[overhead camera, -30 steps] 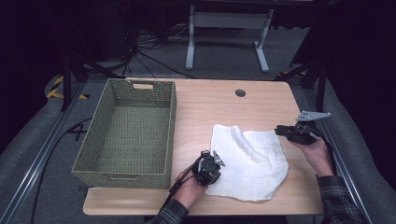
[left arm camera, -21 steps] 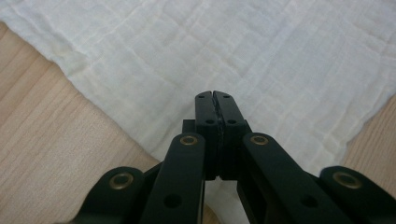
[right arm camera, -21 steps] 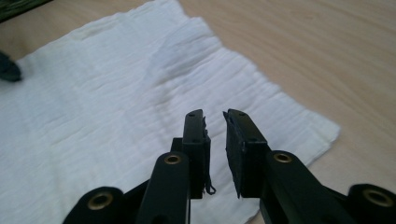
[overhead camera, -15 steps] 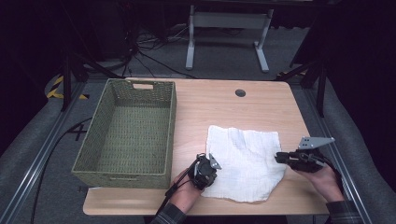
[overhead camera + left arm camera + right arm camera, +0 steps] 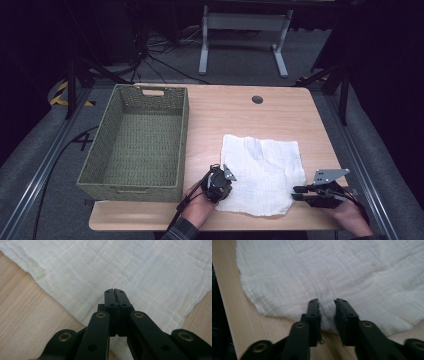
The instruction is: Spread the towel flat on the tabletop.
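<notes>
A white cloth [image 5: 262, 172] lies flat on the table [image 5: 235, 112] right of the basket [image 5: 137, 142], its near left corner pinched in the closed left gripper [image 5: 115, 291], while the right gripper [image 5: 326, 301], jaws slightly apart, straddles its near right edge.

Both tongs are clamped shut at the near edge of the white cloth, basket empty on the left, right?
Not quite. The left tongs are shut, but the right tongs are open over the white cloth, as the right gripper view shows. The basket is empty.
</notes>
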The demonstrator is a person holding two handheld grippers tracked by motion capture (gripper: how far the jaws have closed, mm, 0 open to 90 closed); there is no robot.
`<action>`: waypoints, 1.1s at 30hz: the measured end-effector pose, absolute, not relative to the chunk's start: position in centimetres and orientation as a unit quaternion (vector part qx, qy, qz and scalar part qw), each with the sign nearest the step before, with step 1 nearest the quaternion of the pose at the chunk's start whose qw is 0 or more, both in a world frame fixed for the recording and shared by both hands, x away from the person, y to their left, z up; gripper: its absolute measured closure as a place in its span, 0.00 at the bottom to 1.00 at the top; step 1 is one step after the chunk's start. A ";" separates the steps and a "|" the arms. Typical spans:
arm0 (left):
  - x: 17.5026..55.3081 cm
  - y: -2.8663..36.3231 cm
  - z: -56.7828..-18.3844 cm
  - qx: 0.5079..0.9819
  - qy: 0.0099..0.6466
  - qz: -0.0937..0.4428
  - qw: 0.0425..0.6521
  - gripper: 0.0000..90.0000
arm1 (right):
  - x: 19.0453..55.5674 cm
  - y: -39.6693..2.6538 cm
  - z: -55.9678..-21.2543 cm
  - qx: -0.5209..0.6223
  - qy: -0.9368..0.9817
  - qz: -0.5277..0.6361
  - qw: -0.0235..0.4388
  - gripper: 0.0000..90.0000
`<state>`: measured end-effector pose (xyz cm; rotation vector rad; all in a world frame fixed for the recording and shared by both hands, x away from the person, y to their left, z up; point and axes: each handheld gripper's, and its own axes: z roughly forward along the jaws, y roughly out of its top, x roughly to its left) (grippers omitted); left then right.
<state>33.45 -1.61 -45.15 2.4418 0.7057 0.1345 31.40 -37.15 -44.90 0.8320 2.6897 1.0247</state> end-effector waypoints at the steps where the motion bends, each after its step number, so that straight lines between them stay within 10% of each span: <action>1: 33.5 -1.6 -45.1 0.917 0.265 0.049 0.293 1.00 | 31.4 -37.0 -45.0 0.278 0.897 0.337 0.075 0.95; 33: 33.7 -1.5 -45.2 0.918 0.258 0.045 0.298 1.00 | 41.6 -27.6 -43.1 0.245 0.898 0.354 0.090 0.90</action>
